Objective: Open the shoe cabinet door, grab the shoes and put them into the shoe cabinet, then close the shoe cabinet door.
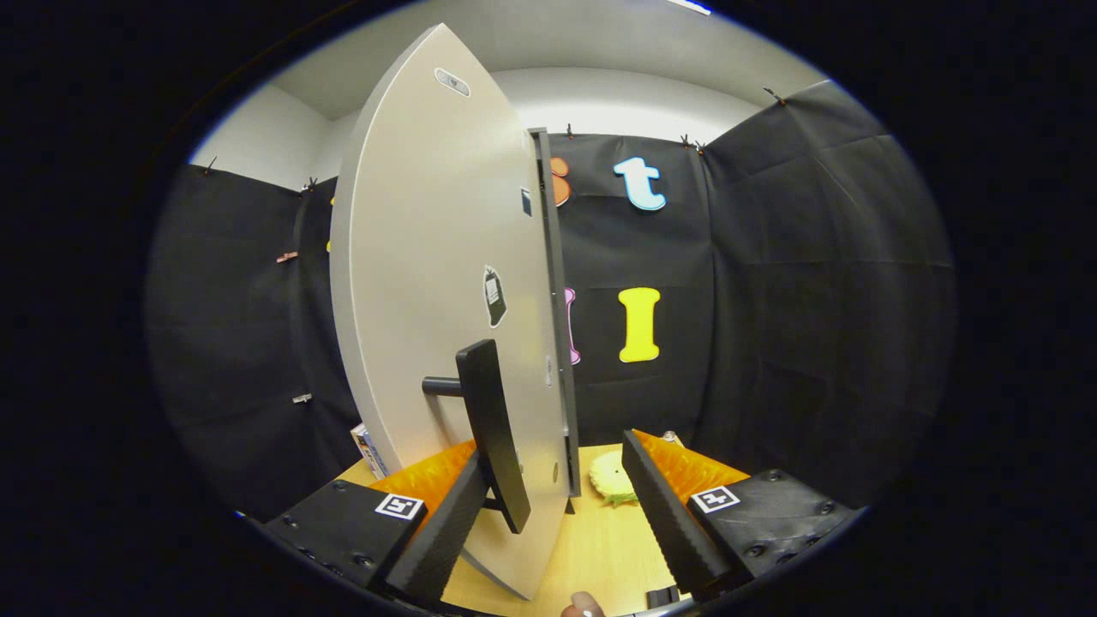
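Your gripper (557, 506) has its fingers spread apart and clamps nothing. The left finger (446, 527) lies on the outer face of the shoe cabinet door (428, 283), touching or almost touching the lower end of the dark bar handle (493, 428); the exact contact cannot be told. The right finger (664, 514) stands on the other side of the door's free edge, so that this edge passes between your two fingers.

The door is swung open and you see it nearly edge-on. The handle stands upright on its lower half, held off the panel by a short post. A small label (494, 296) sits on the panel above the handle.

The door stands over a wooden table (600, 548). A round, pale yellow object with a scalloped rim (613, 477) lies on the table just beyond the fingers, close to the door's bottom corner; what it is cannot be told. A small box (368, 450) stands at the table's left edge, partly hidden by the door. A fingertip (583, 607) shows at the near edge of the table.
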